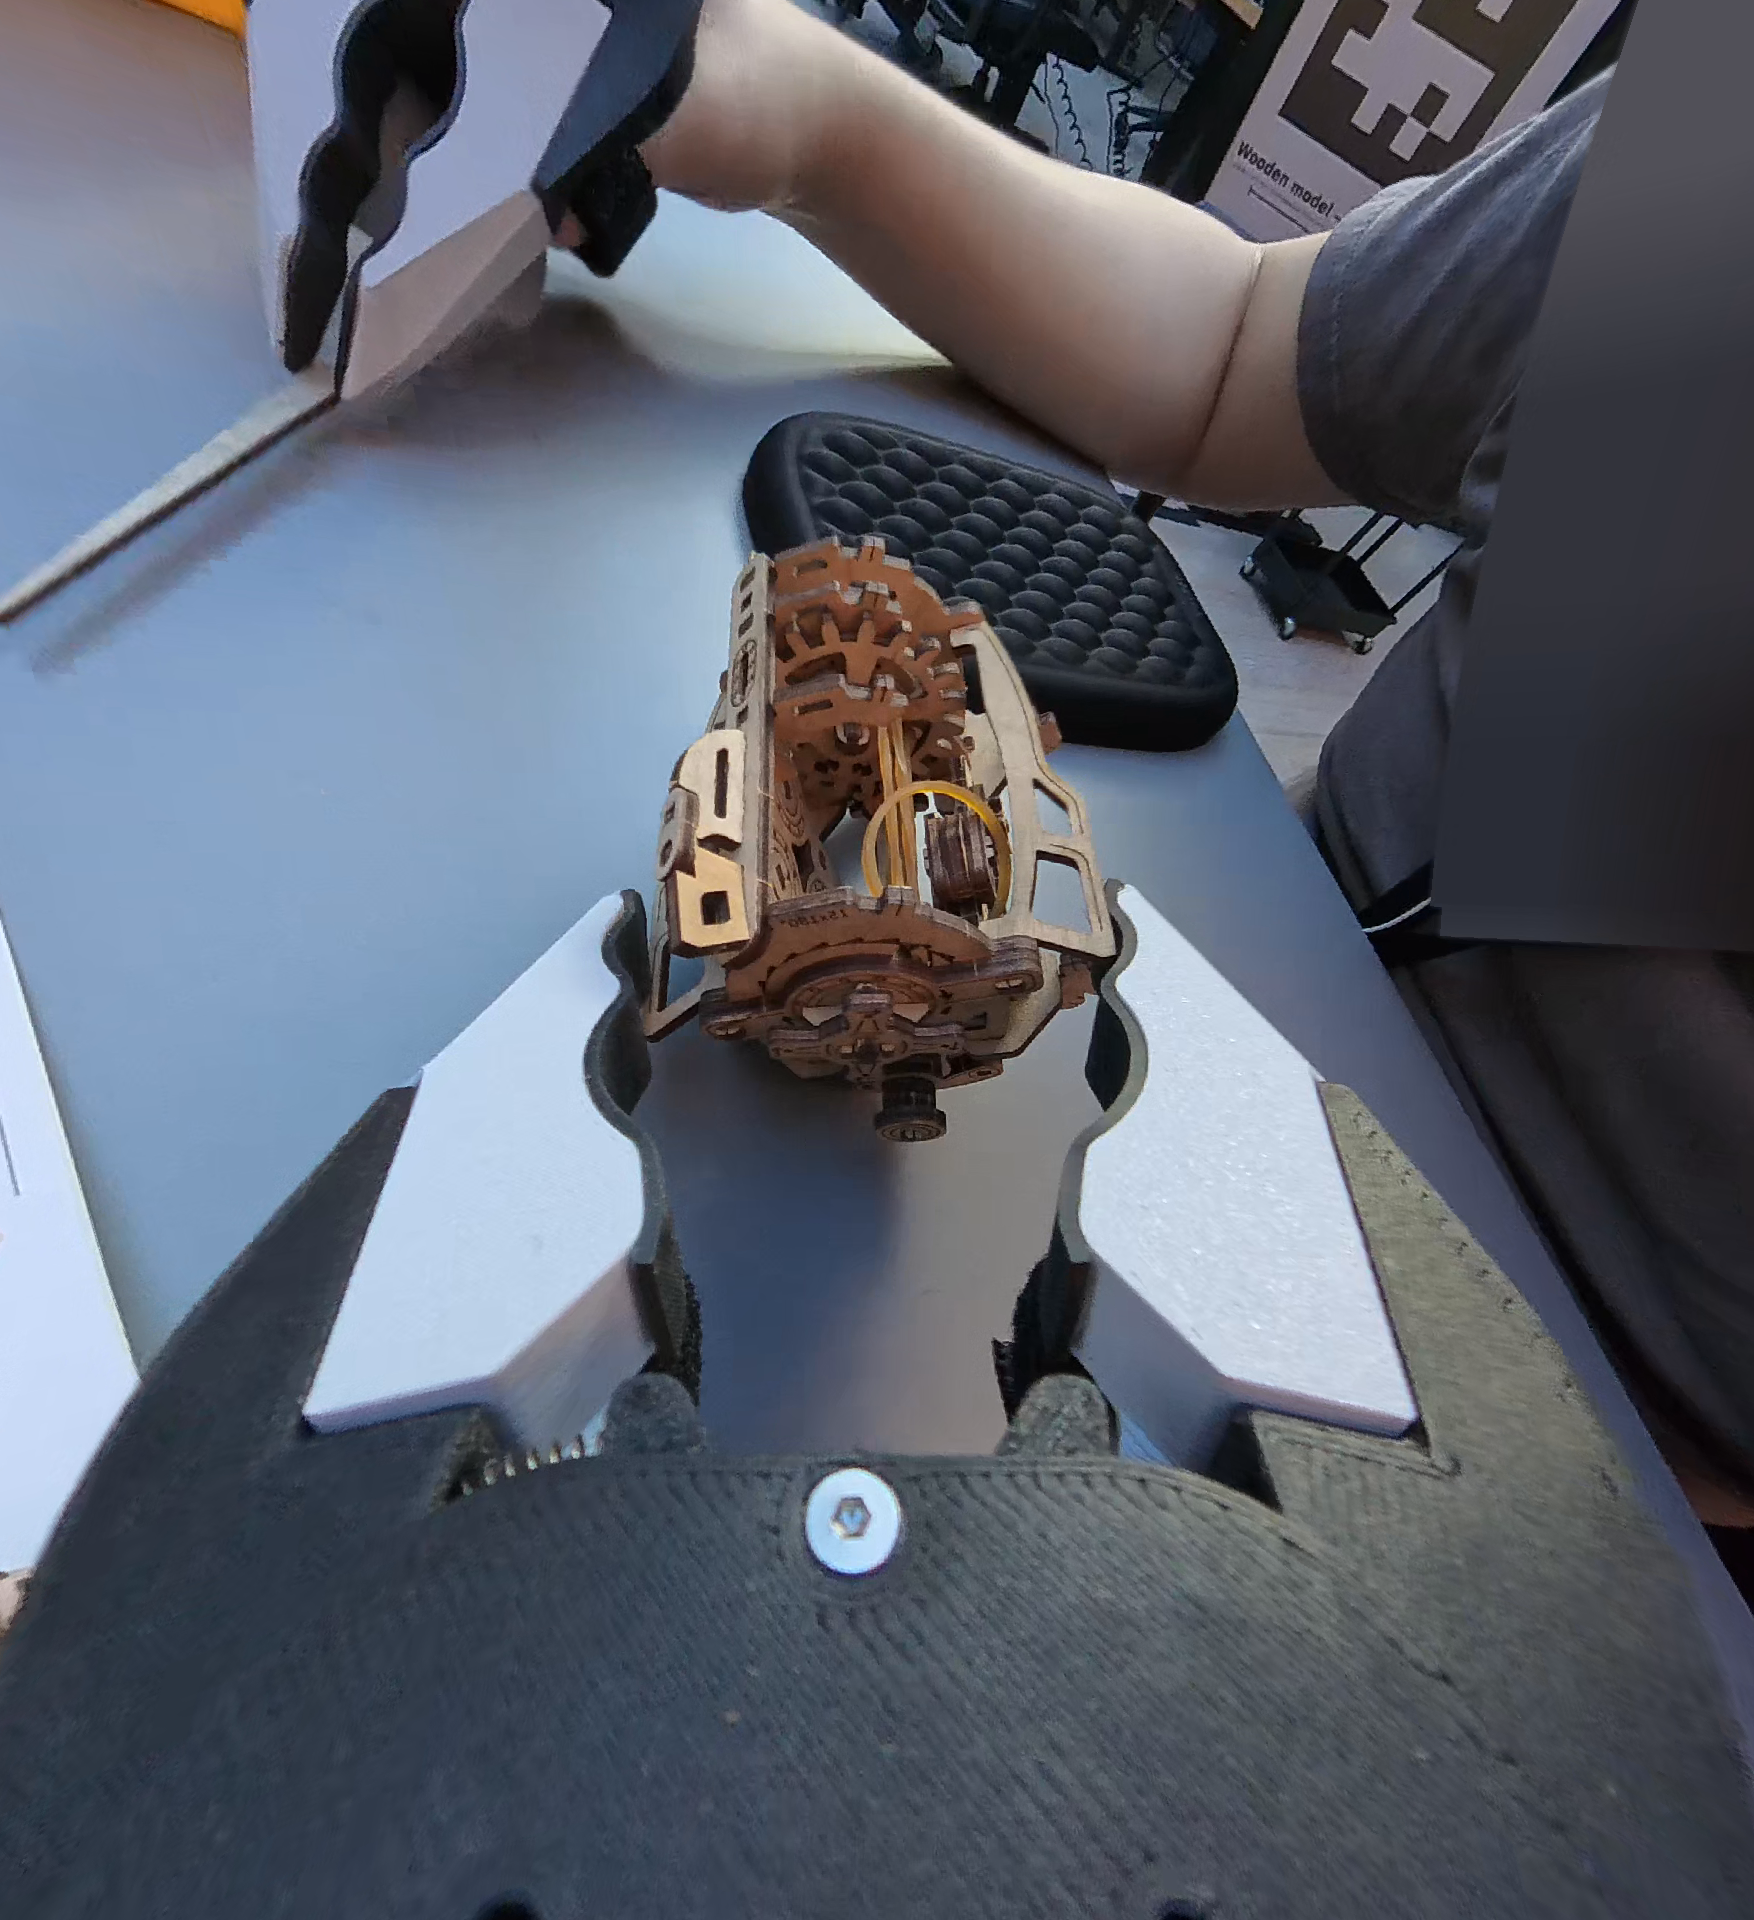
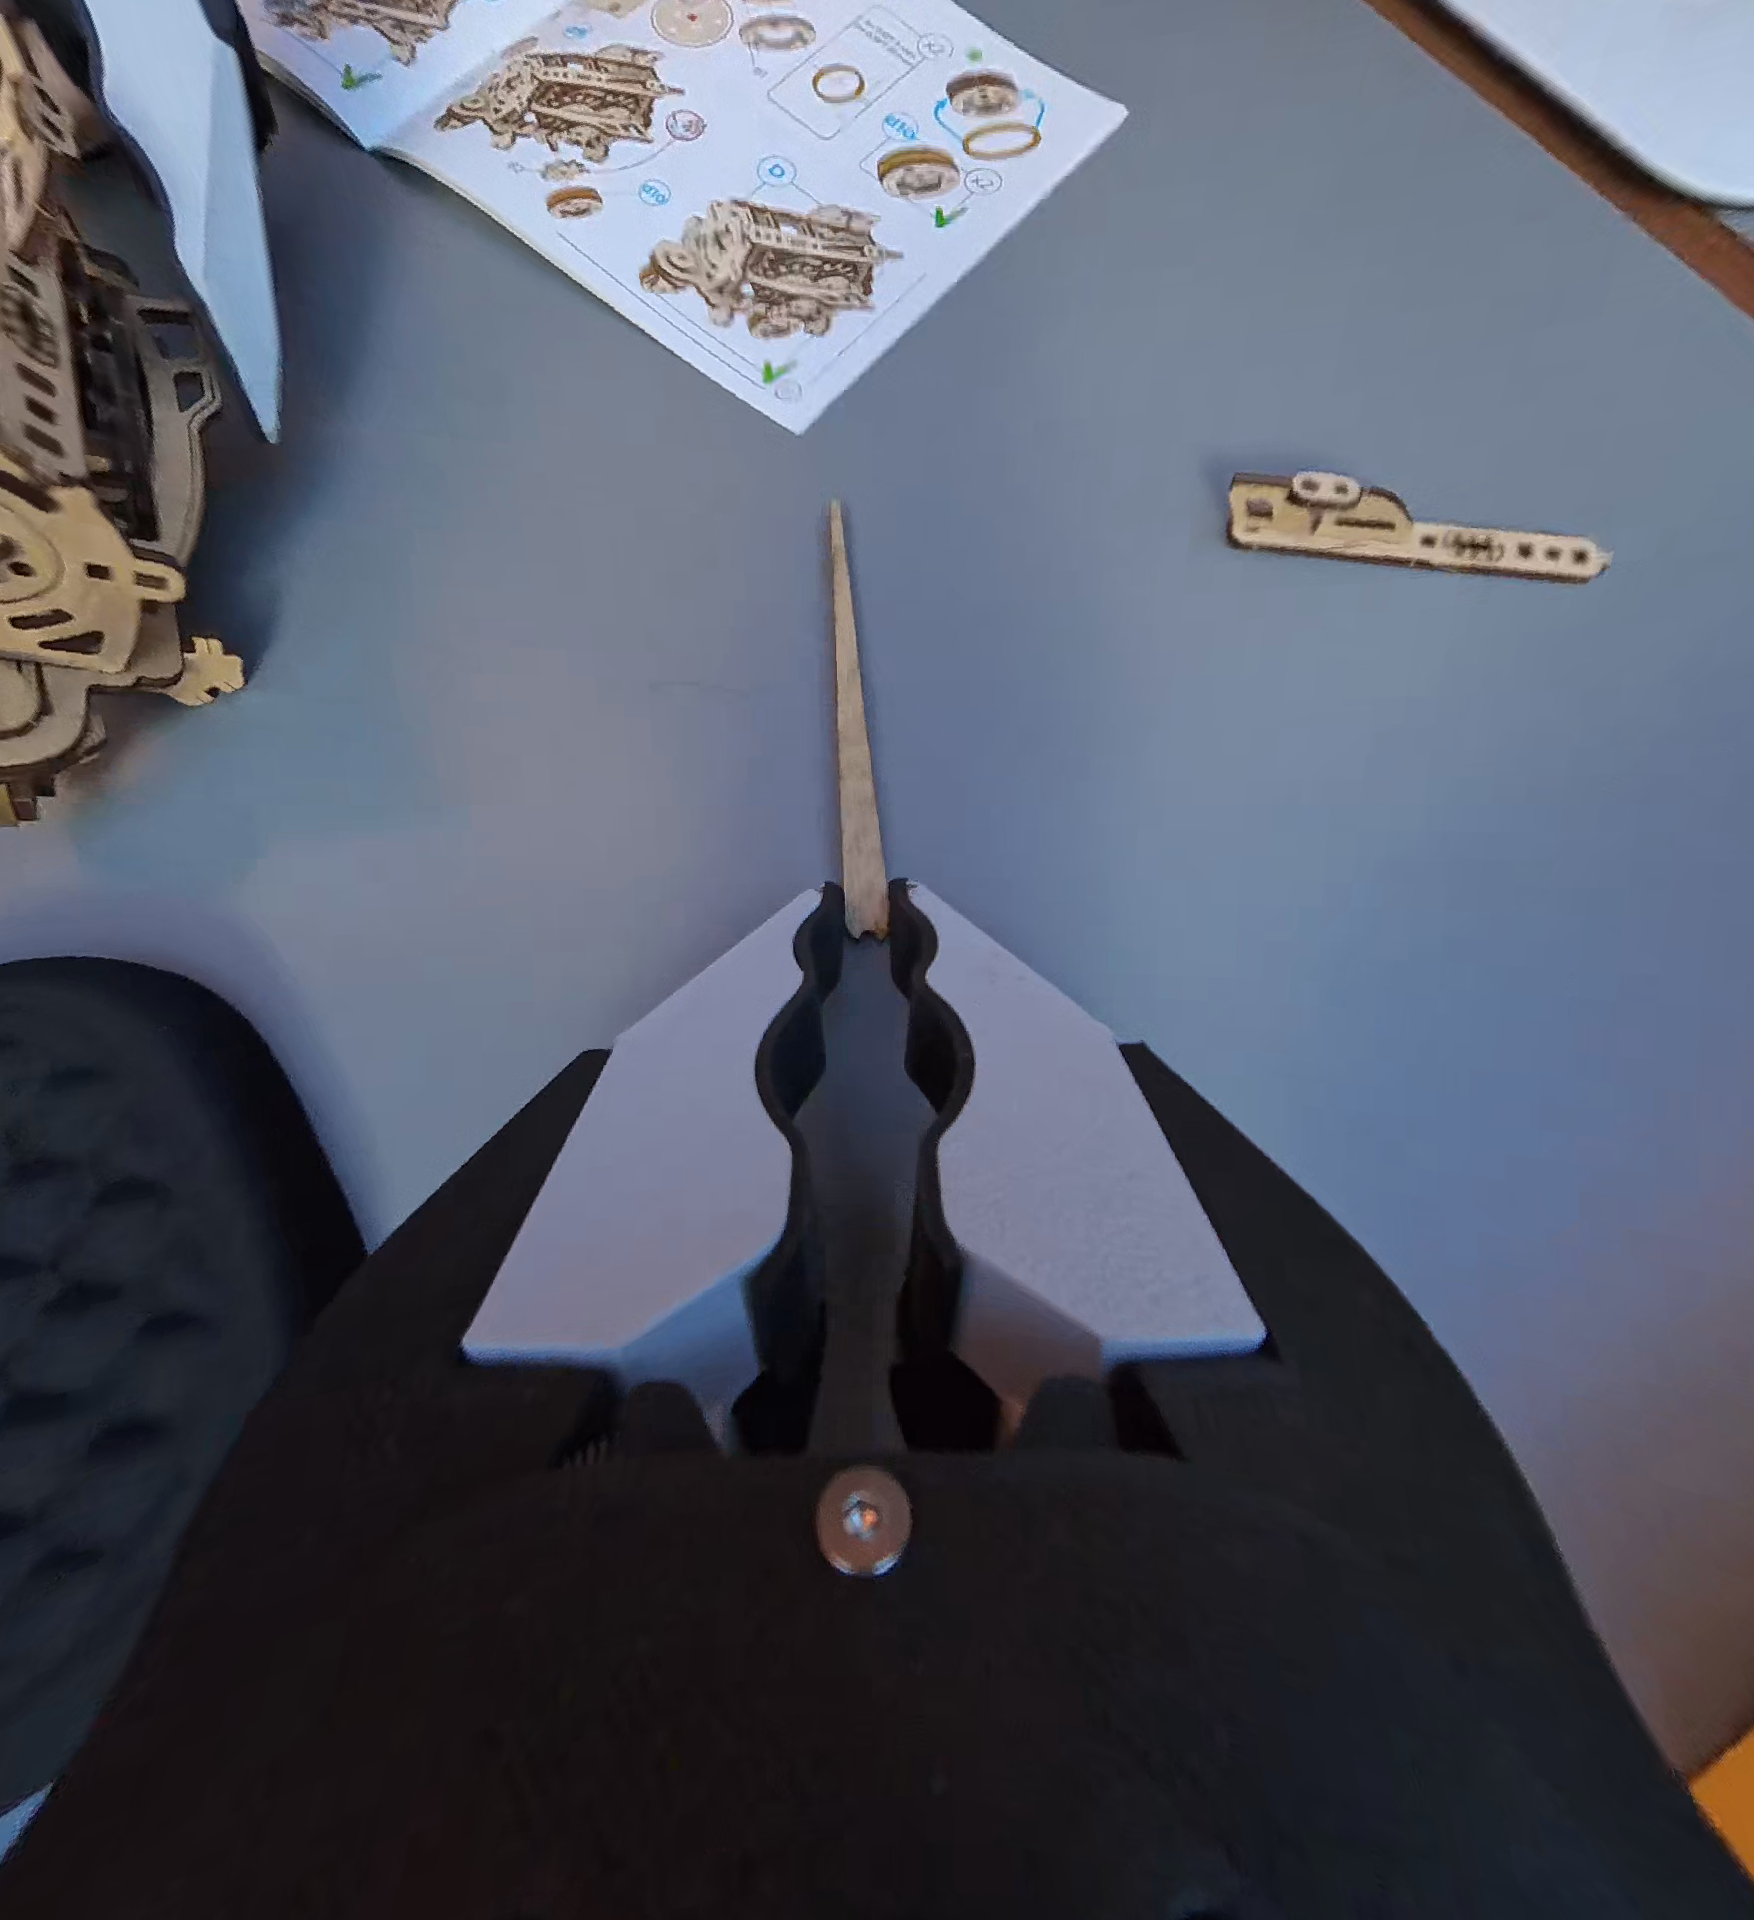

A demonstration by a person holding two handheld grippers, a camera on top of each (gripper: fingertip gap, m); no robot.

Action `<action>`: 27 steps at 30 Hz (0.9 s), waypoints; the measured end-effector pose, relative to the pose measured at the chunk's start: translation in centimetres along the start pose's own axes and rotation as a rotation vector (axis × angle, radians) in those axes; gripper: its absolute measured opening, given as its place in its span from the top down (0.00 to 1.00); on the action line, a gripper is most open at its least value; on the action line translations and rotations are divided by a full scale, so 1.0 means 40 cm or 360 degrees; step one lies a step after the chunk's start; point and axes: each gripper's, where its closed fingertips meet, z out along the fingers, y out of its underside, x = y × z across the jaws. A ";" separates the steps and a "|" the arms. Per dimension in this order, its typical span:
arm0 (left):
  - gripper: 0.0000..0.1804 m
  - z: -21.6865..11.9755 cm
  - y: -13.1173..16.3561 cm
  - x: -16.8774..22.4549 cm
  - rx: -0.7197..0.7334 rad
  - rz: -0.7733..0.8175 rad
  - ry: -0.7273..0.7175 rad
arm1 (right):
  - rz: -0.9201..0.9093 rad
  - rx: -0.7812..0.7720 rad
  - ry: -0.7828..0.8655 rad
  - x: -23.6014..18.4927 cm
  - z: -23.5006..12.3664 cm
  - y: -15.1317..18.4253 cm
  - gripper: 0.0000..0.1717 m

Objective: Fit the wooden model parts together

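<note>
Right gripper [image 2: 865, 914] fingers clenched on a thin wooden strip [image 2: 852, 727], seen edge-on, shape unclear. Left gripper [image 1: 868, 997] fingers spread wide around the wooden model [image 1: 852, 831] on the table [image 1: 333, 727]; contact unclear. Booklet [image 2: 707, 156] beyond model, cut off.

Place: a lab or workshop bench.
Evidence: a grey table [image 1: 333, 727], a black-and-white marker board [image 1: 1392, 94] propped behind it, cables and a wheeled metal stand [image 1: 1320, 582] on the floor beyond.
Desk items: an instruction leaflet [image 2: 727, 177], a black wrist pad [image 1: 998, 571].
</note>
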 end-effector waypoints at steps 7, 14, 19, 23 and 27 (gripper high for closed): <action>0.53 -0.004 -0.006 -0.007 0.0032 -0.0218 0.0120 | -0.0371 0.0275 -0.0095 -0.173 -0.117 -0.196 0.96; 0.53 -0.012 -0.014 -0.009 0.0085 -0.0426 0.0221 | -0.0692 0.0174 -0.0045 -0.226 -0.086 -0.220 0.96; 0.53 -0.019 -0.019 -0.003 0.0126 -0.0528 0.0313 | -0.0726 0.0178 -0.0137 -0.245 -0.080 -0.211 0.96; 0.54 -0.016 -0.013 0.006 0.0088 -0.0486 0.0326 | -0.0894 0.0111 -0.0205 -0.270 -0.096 -0.210 0.96; 0.54 -0.010 -0.005 0.020 0.0040 -0.0441 0.0343 | -0.1061 -0.0086 -0.0313 -0.287 -0.106 -0.216 0.96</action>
